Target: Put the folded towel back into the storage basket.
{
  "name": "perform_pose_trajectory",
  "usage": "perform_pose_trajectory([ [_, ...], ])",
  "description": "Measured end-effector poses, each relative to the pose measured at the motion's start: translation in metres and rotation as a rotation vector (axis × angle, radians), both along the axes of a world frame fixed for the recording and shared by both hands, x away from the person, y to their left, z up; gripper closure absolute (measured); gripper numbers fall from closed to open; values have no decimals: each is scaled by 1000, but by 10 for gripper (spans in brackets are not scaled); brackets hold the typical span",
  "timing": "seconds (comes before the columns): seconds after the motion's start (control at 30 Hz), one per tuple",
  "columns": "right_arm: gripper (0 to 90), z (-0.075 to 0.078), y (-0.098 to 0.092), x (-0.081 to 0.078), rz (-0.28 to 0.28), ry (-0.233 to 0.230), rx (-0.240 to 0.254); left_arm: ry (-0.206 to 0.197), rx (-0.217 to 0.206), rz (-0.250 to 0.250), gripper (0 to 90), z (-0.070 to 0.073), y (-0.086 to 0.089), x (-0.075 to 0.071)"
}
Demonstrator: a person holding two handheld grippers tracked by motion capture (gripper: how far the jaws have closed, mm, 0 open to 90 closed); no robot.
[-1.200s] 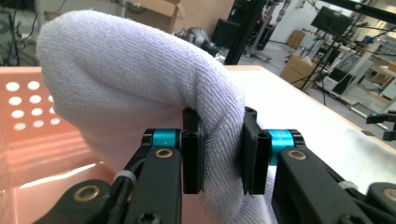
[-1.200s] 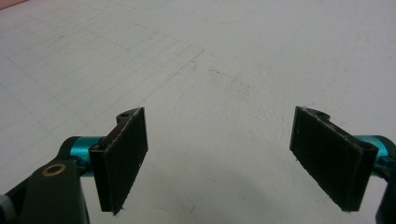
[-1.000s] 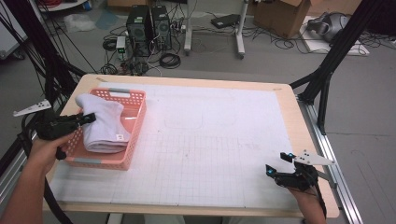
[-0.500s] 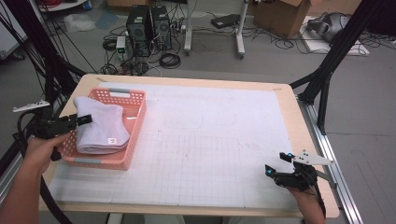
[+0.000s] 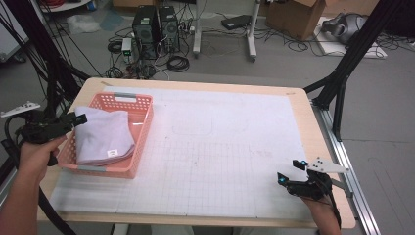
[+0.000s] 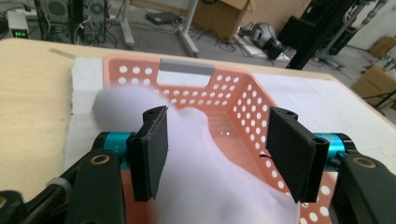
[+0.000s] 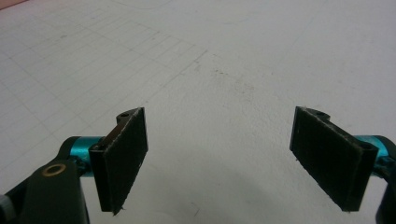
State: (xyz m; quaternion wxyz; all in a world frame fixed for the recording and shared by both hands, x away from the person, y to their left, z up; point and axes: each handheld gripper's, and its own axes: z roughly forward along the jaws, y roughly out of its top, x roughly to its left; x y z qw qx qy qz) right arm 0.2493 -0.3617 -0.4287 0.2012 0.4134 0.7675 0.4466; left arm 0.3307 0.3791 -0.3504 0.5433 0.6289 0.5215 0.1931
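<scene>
**A:** At the left edge of the table (image 5: 195, 83), where did you have your left gripper (image 5: 73, 120)?

**B:** You held it at the outer rim of the pink basket (image 5: 139, 129), pointing in over the folded white cloth (image 5: 105, 137). Its jaws had just been opening. In the left gripper view the cloth (image 6: 205, 186) lay between them, close against the left-hand pad, but the right-hand pad stood clear of it, so you were not pinching it.

**A:** And the cloth itself?

**B:** It lay inside the basket (image 6: 233, 88), folded, with a small label showing on its near corner in the high view. It filled most of the basket floor and bulged up toward the rim on your side.

**A:** What about your right gripper (image 5: 289, 172)?

**B:** You kept it low near the front right corner of the table, well apart from the basket. Its jaws stood wide apart, and in the right gripper view nothing lay between them but the white gridded mat (image 7: 210, 84).
</scene>
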Motion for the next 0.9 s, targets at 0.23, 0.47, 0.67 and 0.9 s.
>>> perform_pose_trajectory([
  [0.23, 179, -1, 3, 1, 10, 0, -3, 80, 115, -49, 380, -6, -25, 6],
  [0.47, 179, 0, 1, 0, 5, 2, 2, 189, 247, 28, 354, -19, -46, 22],
  [0.67, 179, 0, 2, 1, 6, 3, 0, 269, 317, 65, 356, -30, -59, 37],
  [0.9, 180, -1, -1, 0, -4, 7, 10, 362, 339, 28, 348, -47, -69, 53],
])
